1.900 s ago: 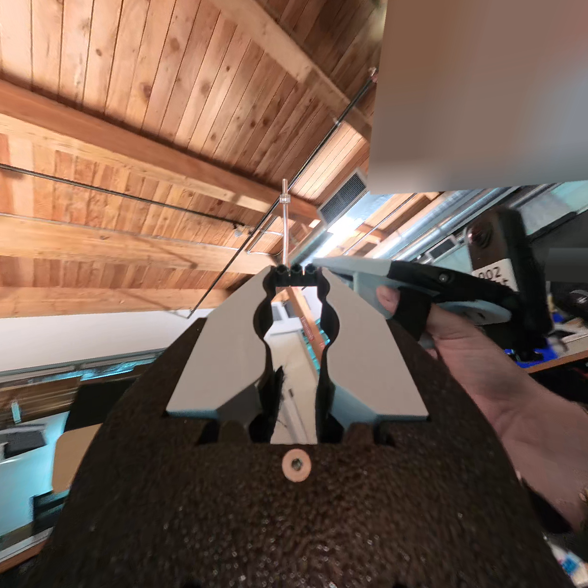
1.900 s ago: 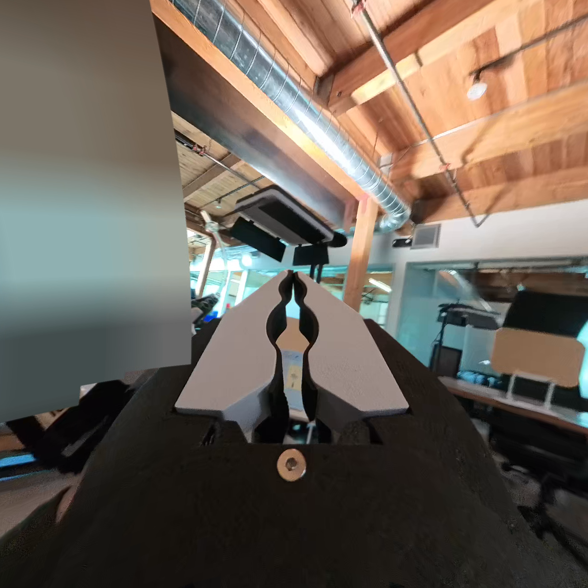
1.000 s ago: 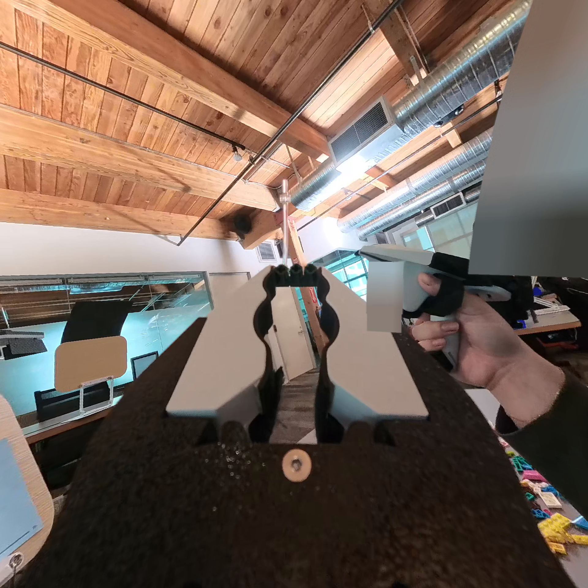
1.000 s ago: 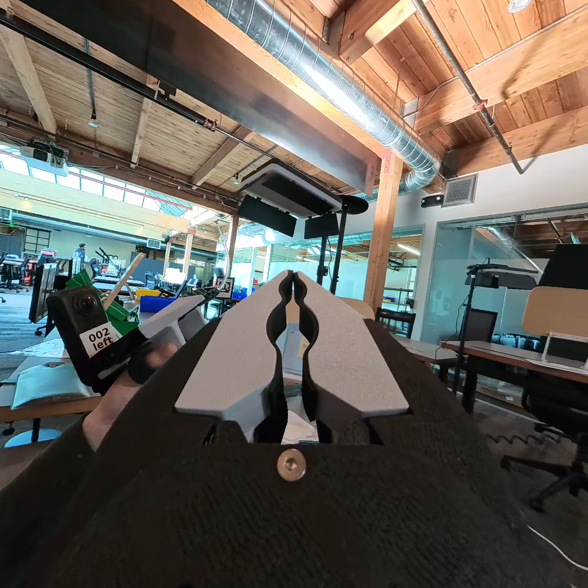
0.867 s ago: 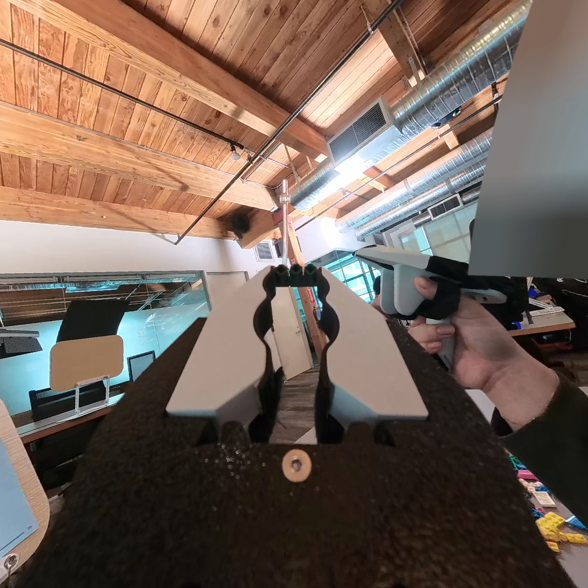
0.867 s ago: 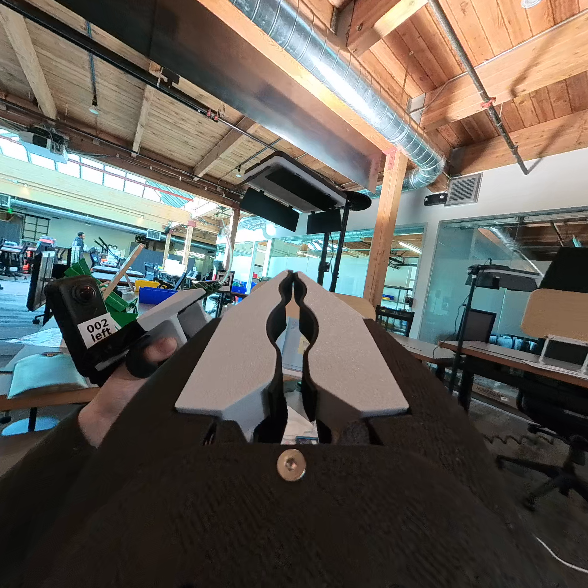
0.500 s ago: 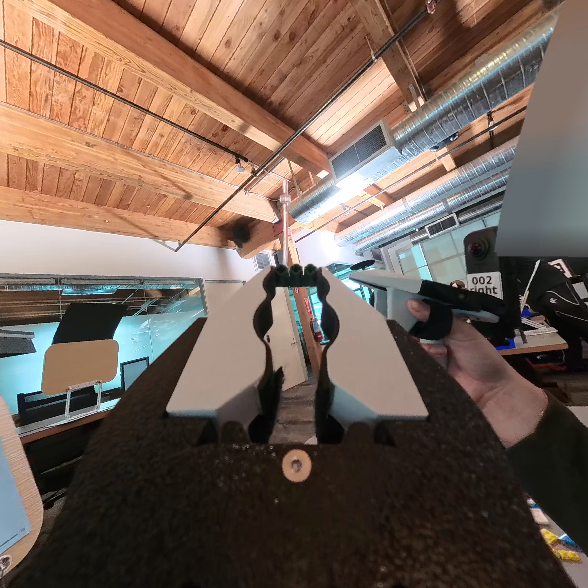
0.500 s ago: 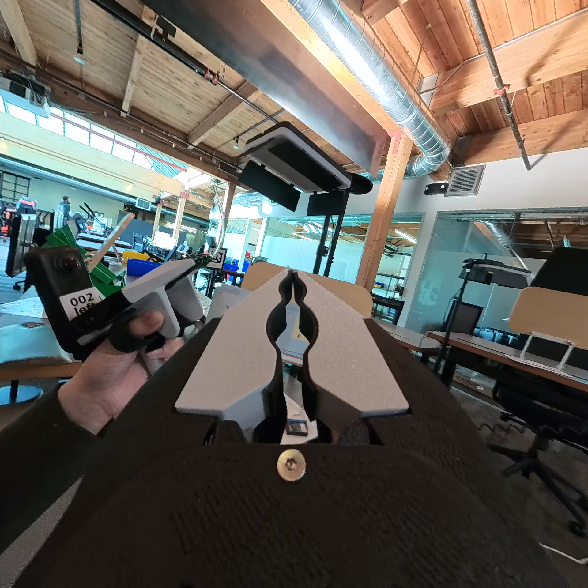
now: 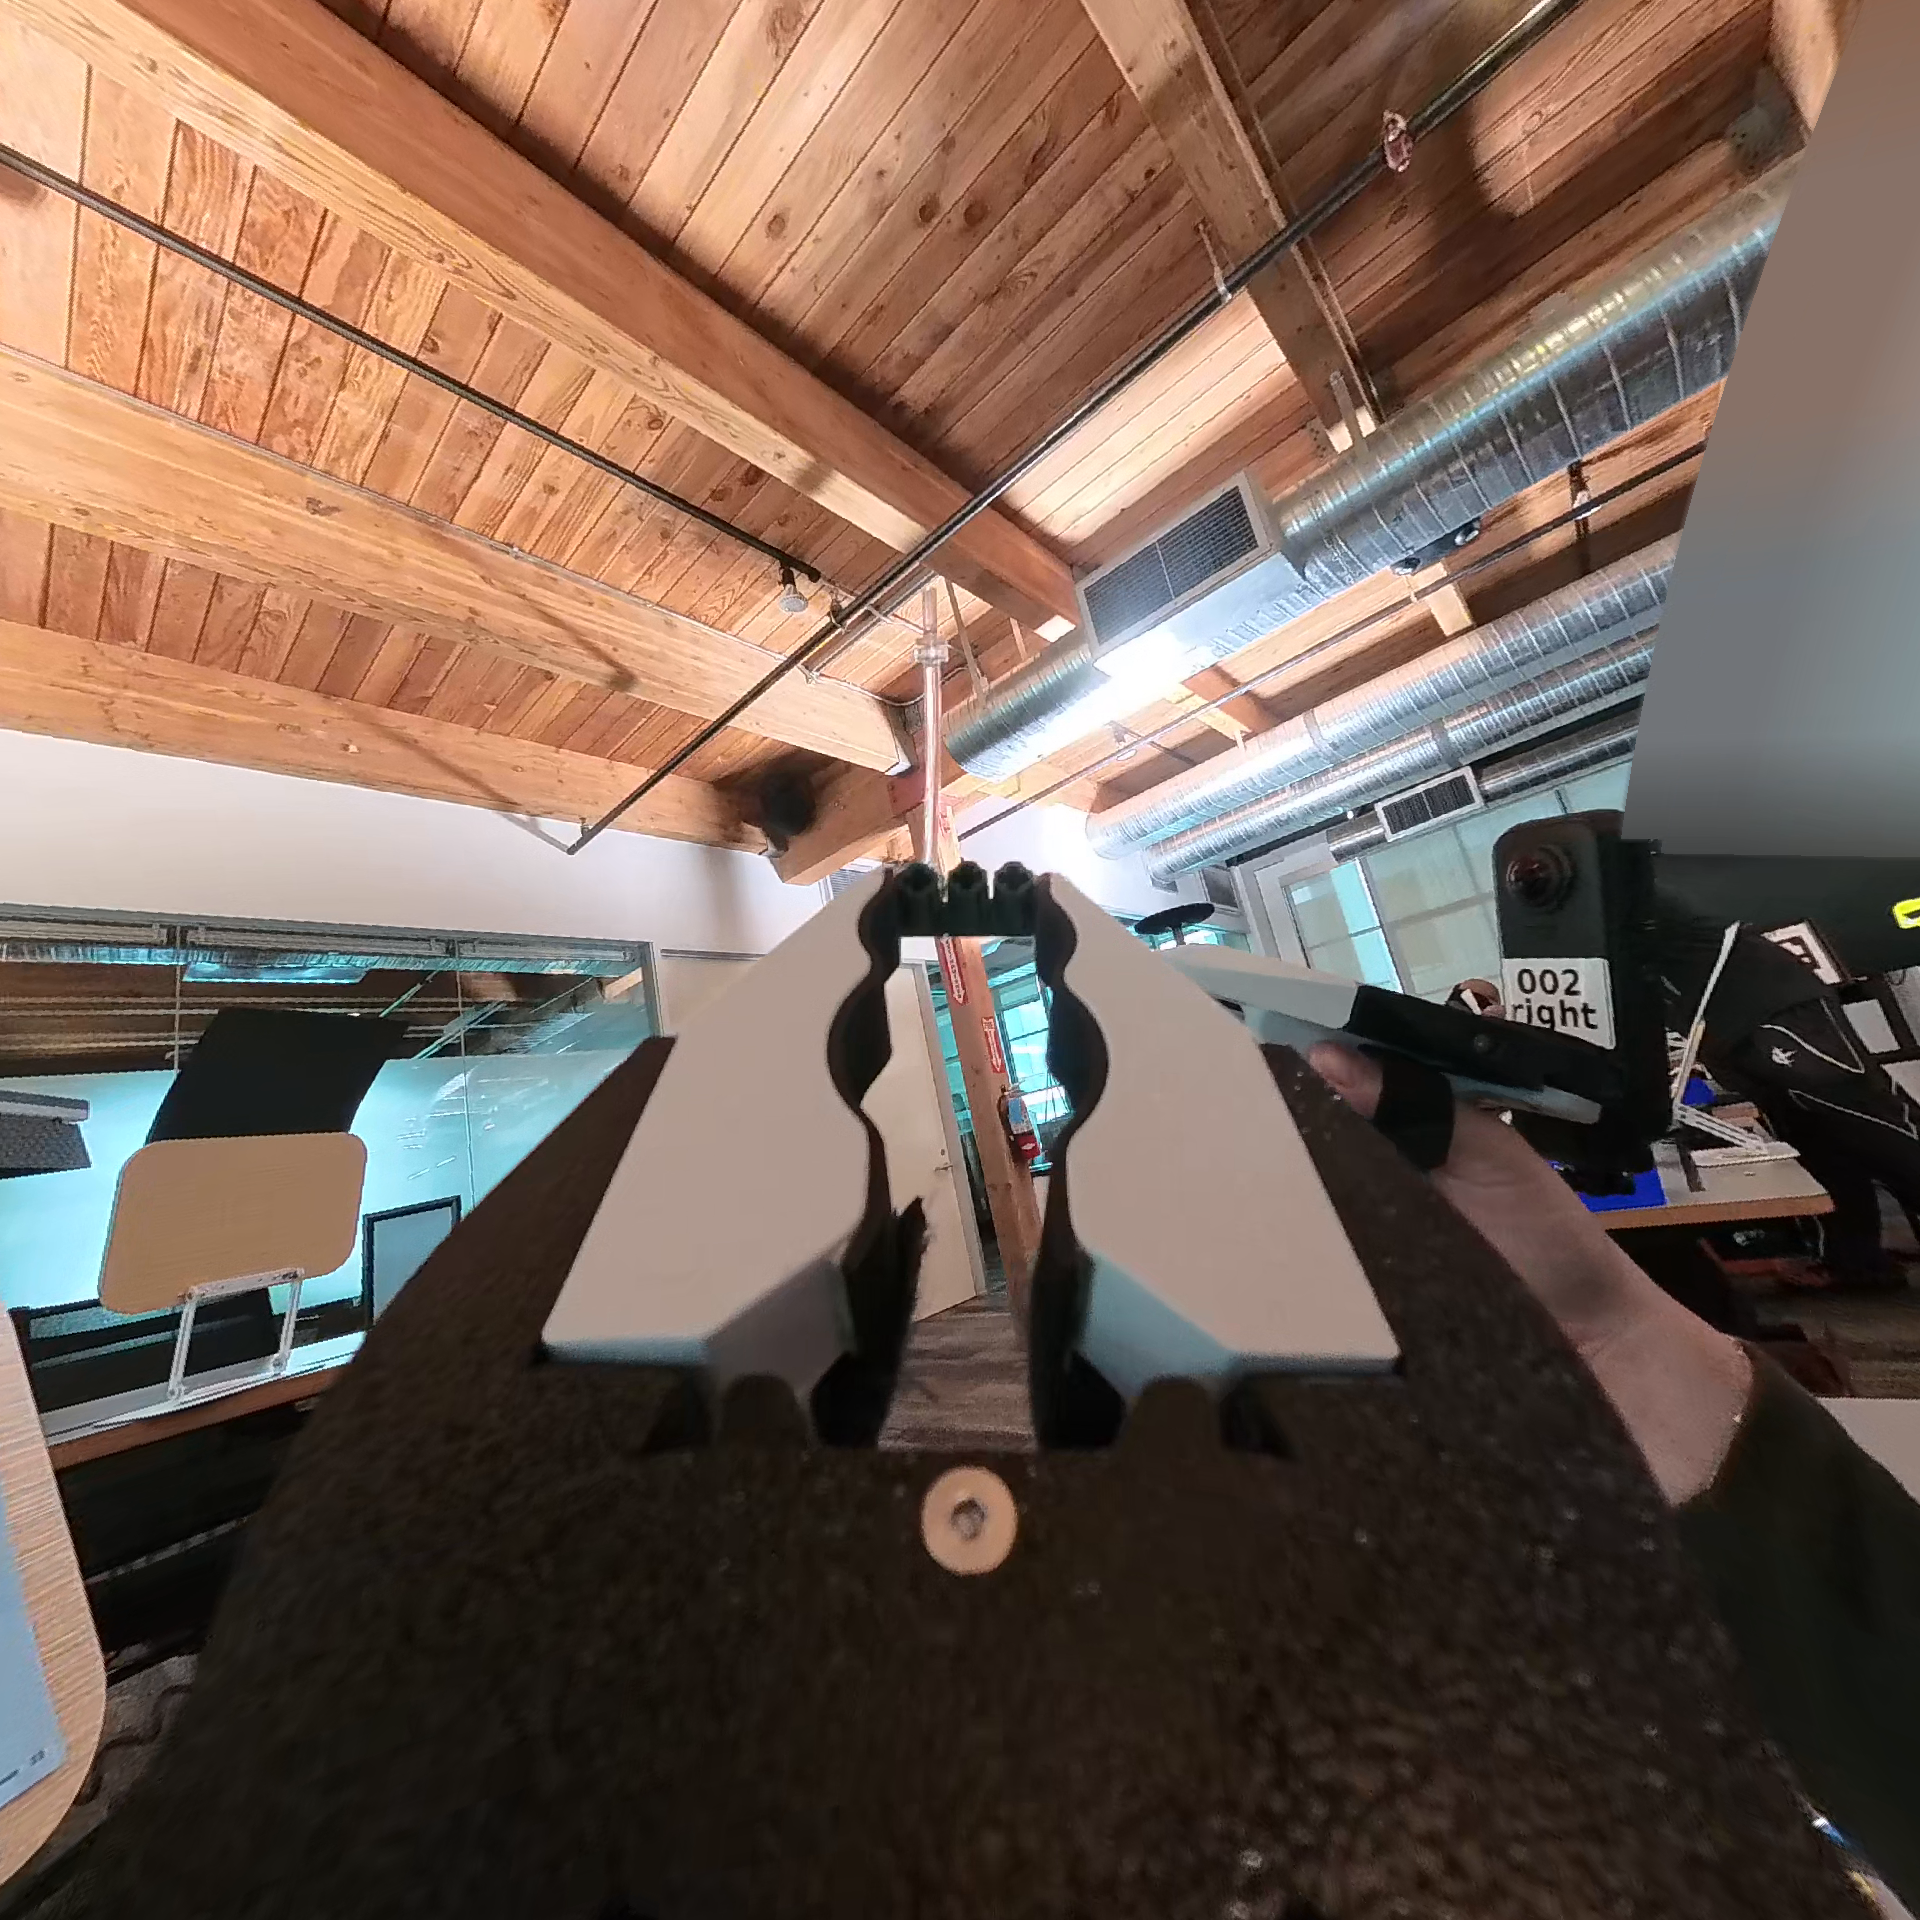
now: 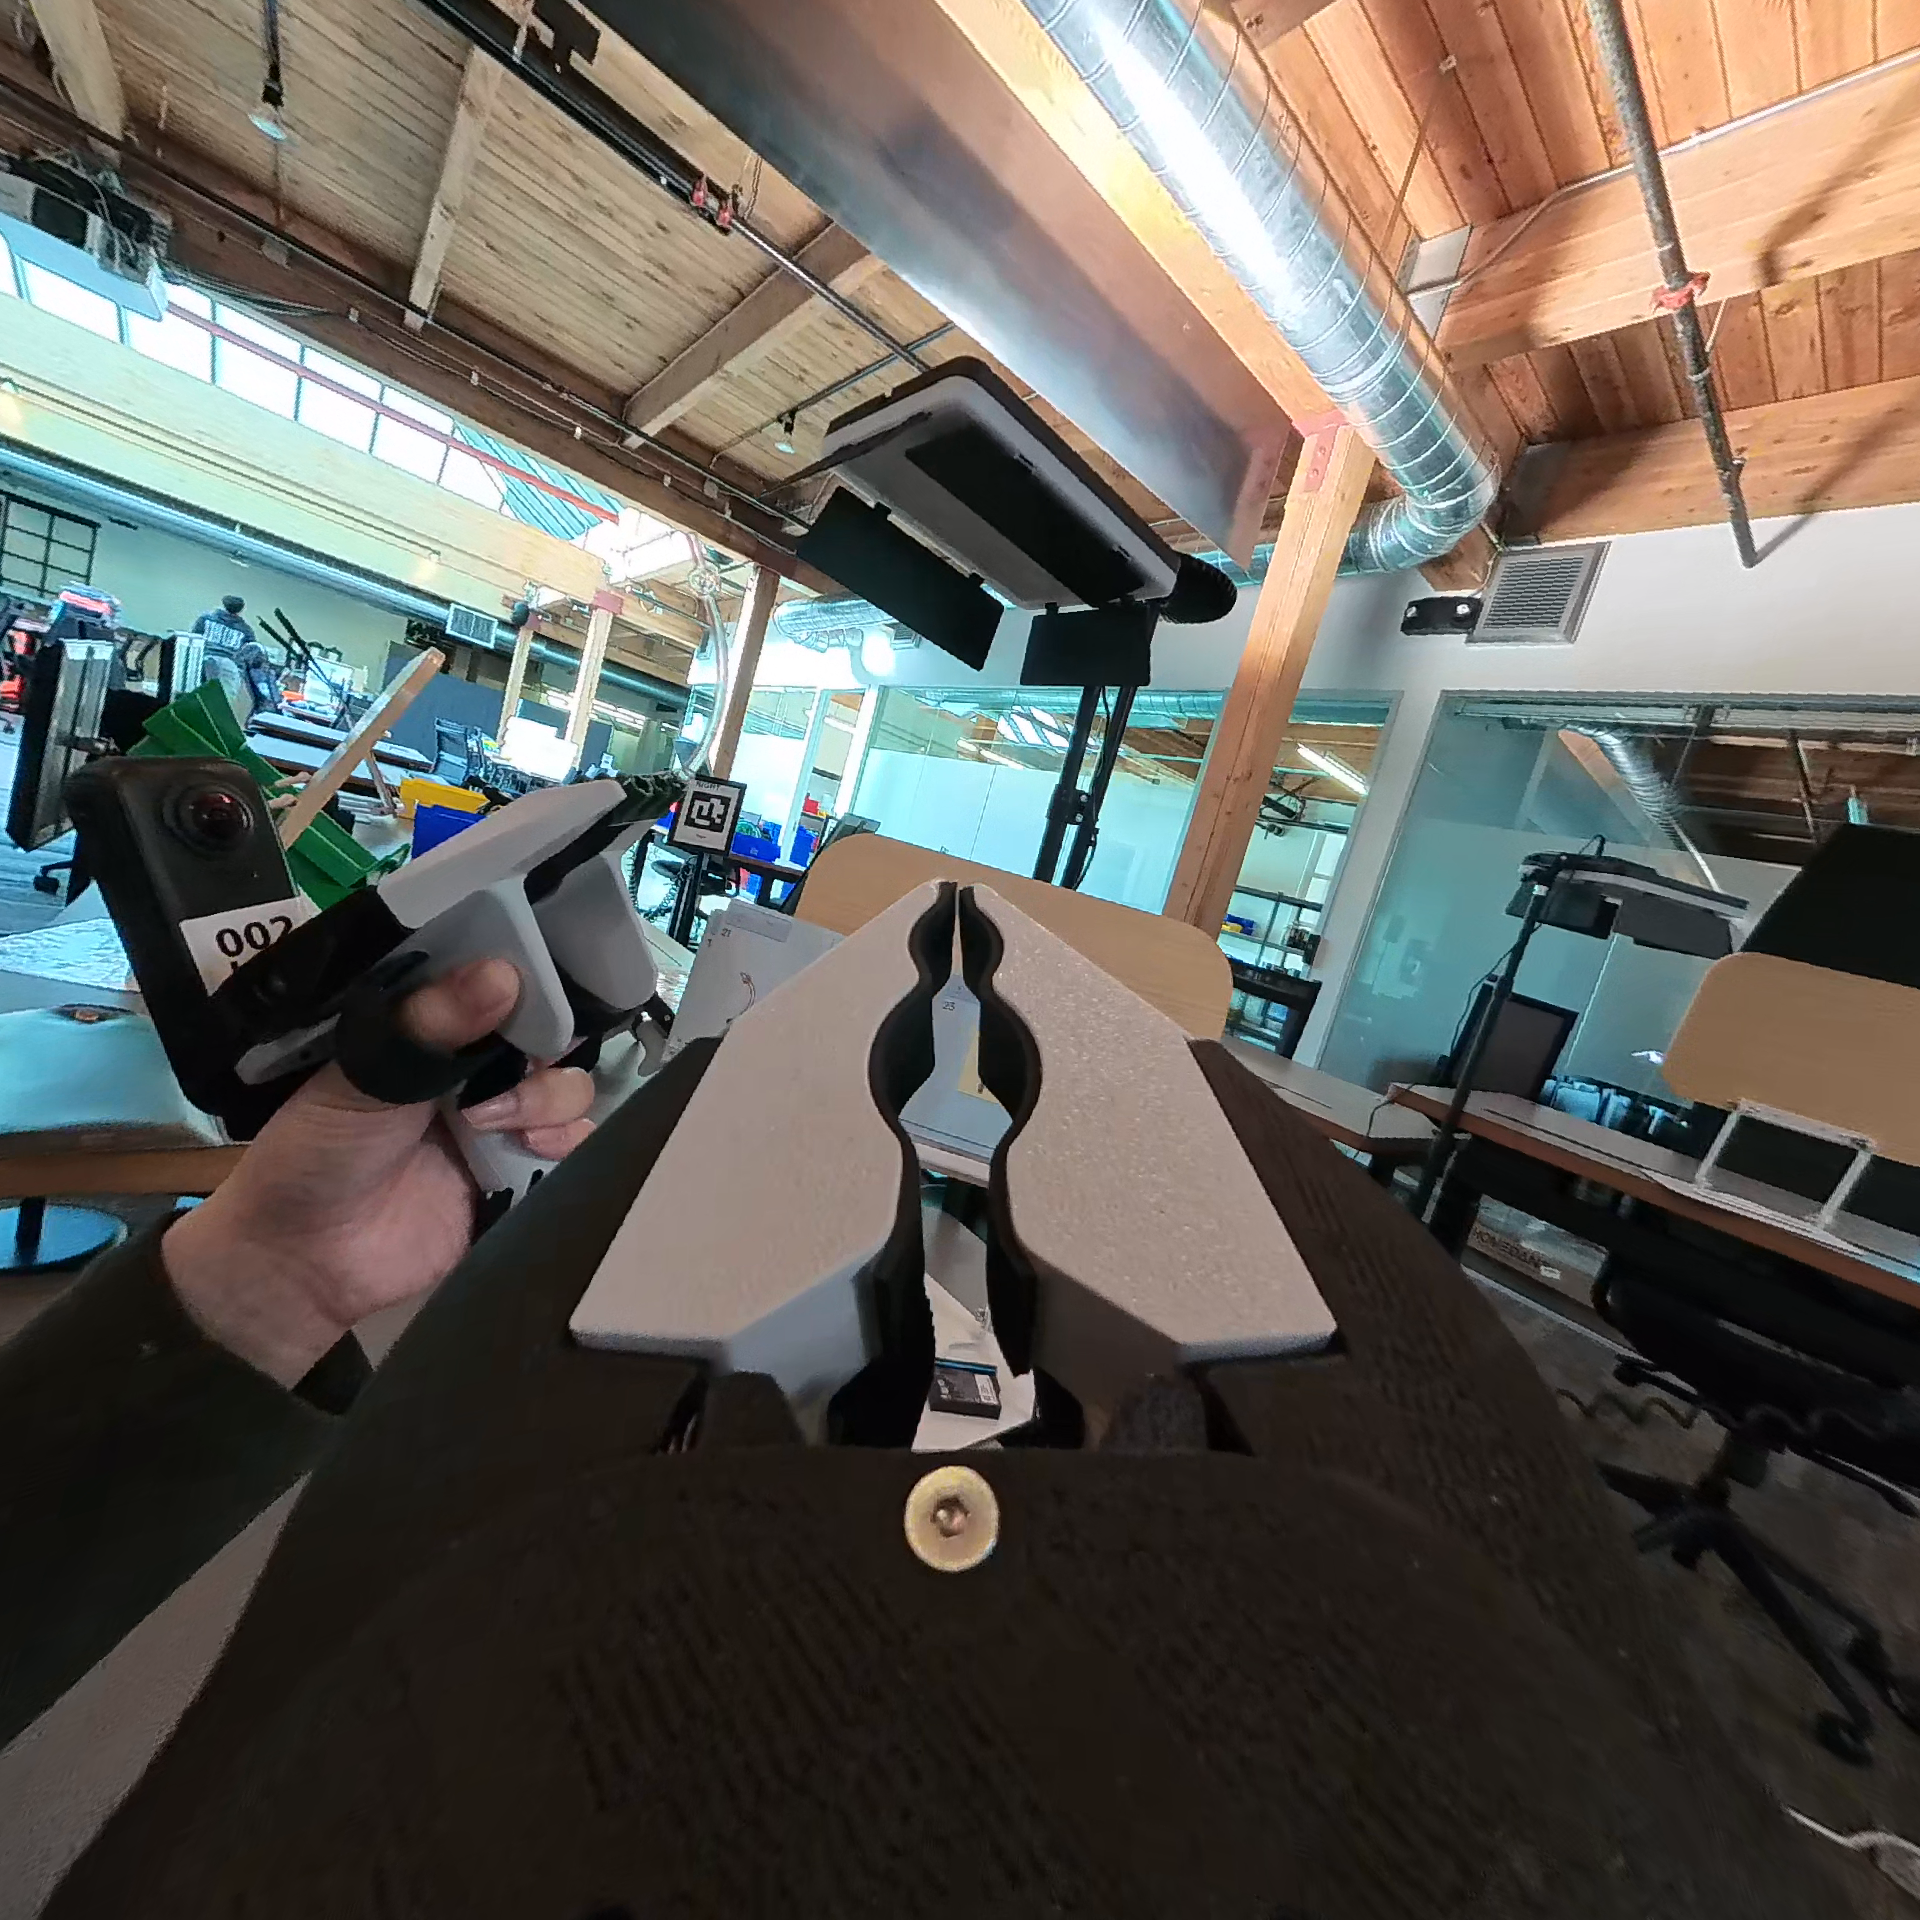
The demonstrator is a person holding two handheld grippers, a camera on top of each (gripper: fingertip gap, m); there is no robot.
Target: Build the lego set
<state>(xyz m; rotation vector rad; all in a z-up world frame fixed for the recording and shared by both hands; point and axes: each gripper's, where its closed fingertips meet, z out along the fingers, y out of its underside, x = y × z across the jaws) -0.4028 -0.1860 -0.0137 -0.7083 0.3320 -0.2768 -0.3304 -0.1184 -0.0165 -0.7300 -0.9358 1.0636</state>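
My left gripper (image 9: 964, 906) is shut on a small black lego brick (image 9: 966, 891) with three studs, held at the fingertips and raised toward the ceiling. A thin clear rod (image 9: 928, 727) stands up from the brick. My right gripper (image 10: 954, 896) is shut and empty, pointing across the room. In the left wrist view the right gripper (image 9: 1231, 982) is held by a hand just right of my left fingers, apart from the brick. In the right wrist view the left gripper (image 10: 632, 808) sits at the left with the dark brick (image 10: 649, 790) at its tip.
An open instruction booklet (image 10: 769, 966) stands behind the right gripper on the table (image 10: 62, 1081). A light panel on a stand (image 10: 997, 520), a wooden post (image 10: 1257, 707), desks and an office chair (image 10: 1766, 1403) fill the room beyond. A small dark item (image 10: 966, 1387) lies below. The left gripper's tips are roughly 10 centimeters from the right gripper's.
Both grippers have tilted down from the ceiling toward the room. The right gripper has drawn away from the black brick, down and to the right. Both have stayed shut.
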